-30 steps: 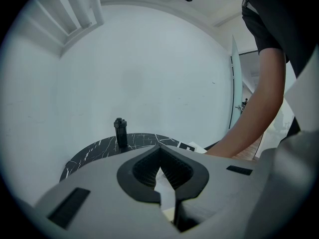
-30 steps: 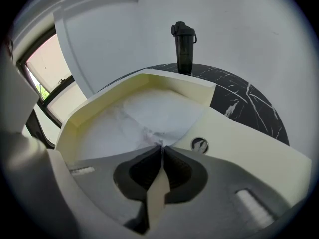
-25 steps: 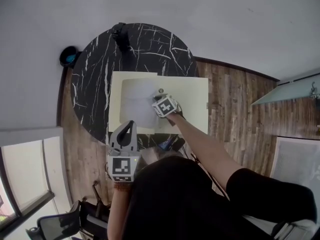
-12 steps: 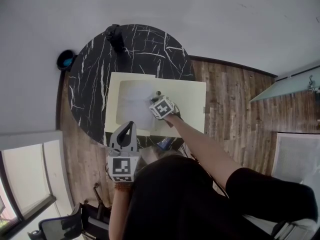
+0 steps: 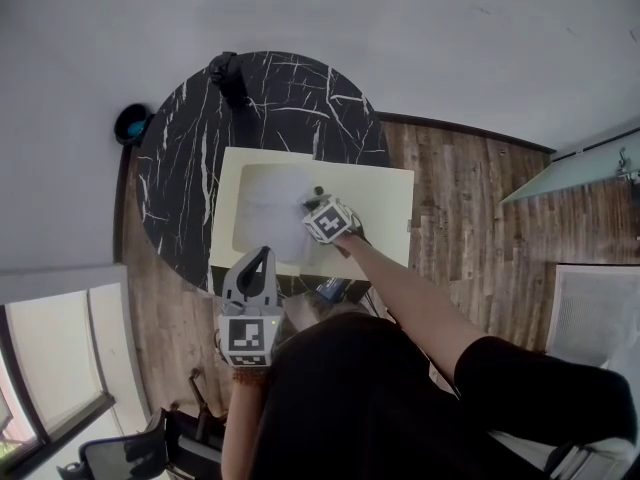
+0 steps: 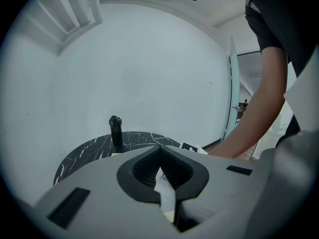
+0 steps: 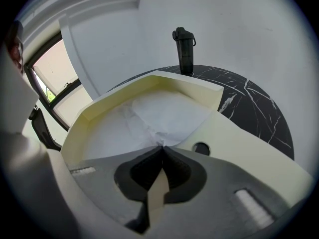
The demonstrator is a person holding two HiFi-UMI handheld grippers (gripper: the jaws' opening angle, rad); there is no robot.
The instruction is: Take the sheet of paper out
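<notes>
A white sheet of paper (image 5: pixel 268 208) lies in the recess of a cream tray (image 5: pixel 385 193) on the black marble table (image 5: pixel 280 98). My right gripper (image 5: pixel 310 203) sits at the sheet's right edge, shut on it. In the right gripper view the paper (image 7: pixel 164 113) wrinkles up where it meets the closed tips of the right gripper (image 7: pixel 160 146). My left gripper (image 5: pixel 262 253) hangs at the tray's near edge, close to my body. Its jaws meet at the tip of the left gripper (image 6: pixel 159 146) with nothing between them.
A black bottle (image 5: pixel 228 73) stands at the table's far edge, beyond the tray. A round hole (image 7: pixel 201 148) is in the tray's flat right part. A dark round object (image 5: pixel 131 123) sits on the wood floor left of the table. A chair (image 5: pixel 110 453) is at lower left.
The right gripper has drawn slightly toward me with the paper's edge in it. The left gripper has stayed about where it was.
</notes>
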